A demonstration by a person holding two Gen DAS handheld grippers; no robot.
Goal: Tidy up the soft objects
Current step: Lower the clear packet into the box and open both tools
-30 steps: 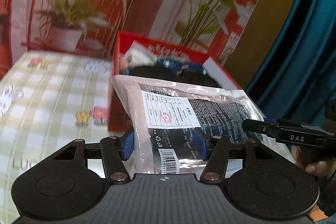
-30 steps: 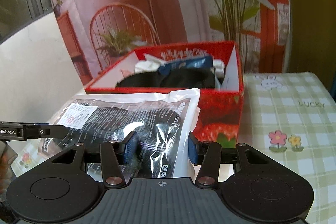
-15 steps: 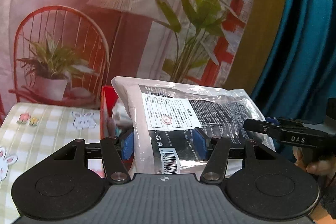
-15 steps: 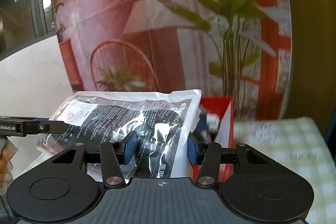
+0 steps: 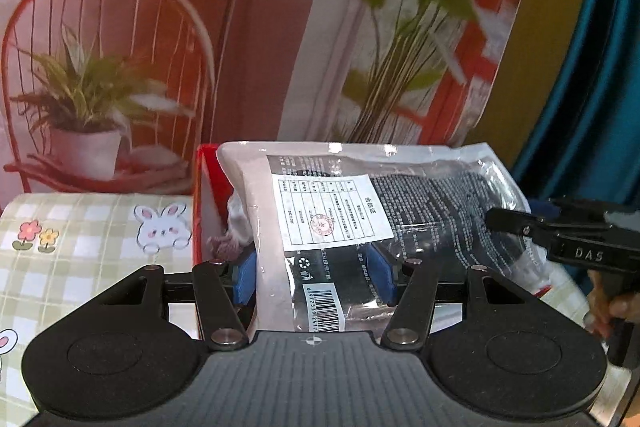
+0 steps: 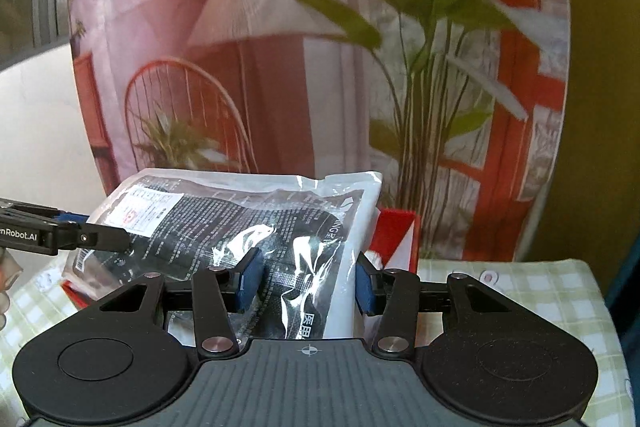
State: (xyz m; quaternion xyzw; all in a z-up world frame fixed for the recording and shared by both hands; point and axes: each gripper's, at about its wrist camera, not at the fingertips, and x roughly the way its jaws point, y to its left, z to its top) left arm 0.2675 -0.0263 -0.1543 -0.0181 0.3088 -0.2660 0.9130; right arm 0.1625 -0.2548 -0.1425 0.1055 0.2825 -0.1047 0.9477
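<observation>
Between both grippers, above the red box: one sealed plastic pouch (image 5: 380, 211), carried level, long axis running side to side from one gripper to the other.

Left wrist view: left gripper (image 5: 314, 273) pinching pouch's barcode end, blue pads (image 5: 245, 277) pressed on either side of it, so pouch sits directly btwn the fingers and extends fwd and to the right. Right gripper (image 5: 516, 225) seen at pouch's far right end, person's hand (image 5: 608, 311) behind it. Red box (image 5: 204, 203) just behind/under pouch's left part, only left wall and a bit of soft stuff inside visible. Checked tablecloth (image 5: 80, 267) to the left, bunny and flower prints.

Right wrist view: right gripper (image 6: 306, 283) clamped on pouch's (image 6: 256, 227) right end, crinkled film bunched btwn pads; jaws have just closed in a bit more, pouch btwn them. Pouch stretches off to the left, where left gripper (image 6: 112, 241) bites the label end. Red box (image 6: 396, 231) corner peeks out right behind pouch; most of box hidden by it.

Judgement: both hands equally close, each holds one end. Box lies ahead and below pouch, so next move = lower it down into the box, keep long axis along the box.
</observation>
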